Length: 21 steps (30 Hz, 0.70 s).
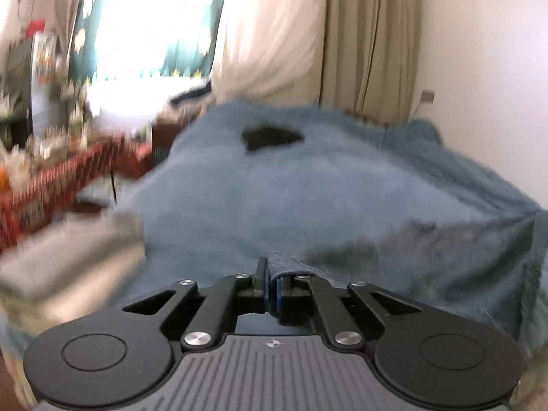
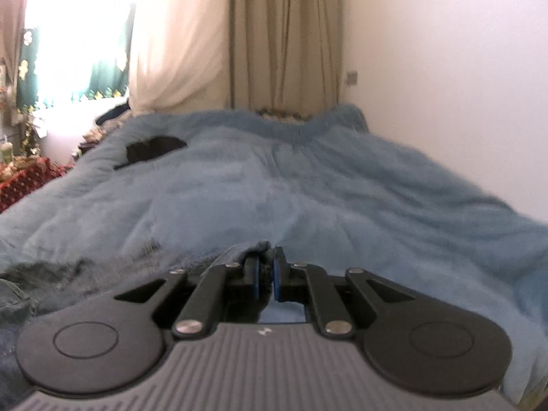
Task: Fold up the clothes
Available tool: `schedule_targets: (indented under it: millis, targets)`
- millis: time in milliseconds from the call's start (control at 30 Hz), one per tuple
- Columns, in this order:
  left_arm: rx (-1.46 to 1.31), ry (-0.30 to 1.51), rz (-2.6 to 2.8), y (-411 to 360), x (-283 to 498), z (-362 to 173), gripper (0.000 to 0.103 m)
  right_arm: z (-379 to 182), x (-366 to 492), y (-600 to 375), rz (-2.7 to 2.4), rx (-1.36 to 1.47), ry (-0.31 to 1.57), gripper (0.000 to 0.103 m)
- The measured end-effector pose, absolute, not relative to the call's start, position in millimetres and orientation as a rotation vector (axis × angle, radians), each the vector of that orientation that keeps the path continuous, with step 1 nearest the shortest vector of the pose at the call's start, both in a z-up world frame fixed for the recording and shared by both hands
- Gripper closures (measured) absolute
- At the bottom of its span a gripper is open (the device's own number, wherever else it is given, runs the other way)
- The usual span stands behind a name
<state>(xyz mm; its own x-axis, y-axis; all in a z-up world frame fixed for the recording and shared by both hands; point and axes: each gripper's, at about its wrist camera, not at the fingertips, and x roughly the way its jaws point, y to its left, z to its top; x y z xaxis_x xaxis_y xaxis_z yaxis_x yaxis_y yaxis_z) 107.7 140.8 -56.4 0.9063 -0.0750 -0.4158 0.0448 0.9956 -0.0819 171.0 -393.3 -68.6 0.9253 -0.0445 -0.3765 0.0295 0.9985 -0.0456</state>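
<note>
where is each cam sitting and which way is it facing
Left wrist: on the left gripper, facing forward over the bed to the curtains and window; only the gripper shows, shut on denim cloth.
Right wrist: on the right gripper, facing the same way, closer to the wall; only the gripper shows, shut on the denim cloth.
Shared: the blue bed, curtains, and a dark item on the bed.

Each gripper, left gripper [image 1: 270, 275] and right gripper [image 2: 265, 267], is built from matte black linkage bars joined by silver screws, blue-padded fingers [image 2: 255, 275], round black discs flanking a ribbed grey body.
</note>
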Motion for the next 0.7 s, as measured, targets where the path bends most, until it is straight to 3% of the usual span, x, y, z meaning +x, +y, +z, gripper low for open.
schedule_targets:
  millis: [400, 567, 700]
  targets:
    - [0.019, 0.147, -0.067, 154, 170, 57, 0.100, 39, 156, -400, -0.069, -0.047, 0.159, 0.095]
    - [-0.048, 0.242, -0.095, 170, 139, 22, 0.100, 11, 120, -413, -0.052, -0.014, 0.241, 0.095]
    - [-0.098, 0.449, -0.086, 179, 104, -48, 0.099, -45, 85, -420, -0.045, 0.031, 0.395, 0.095]
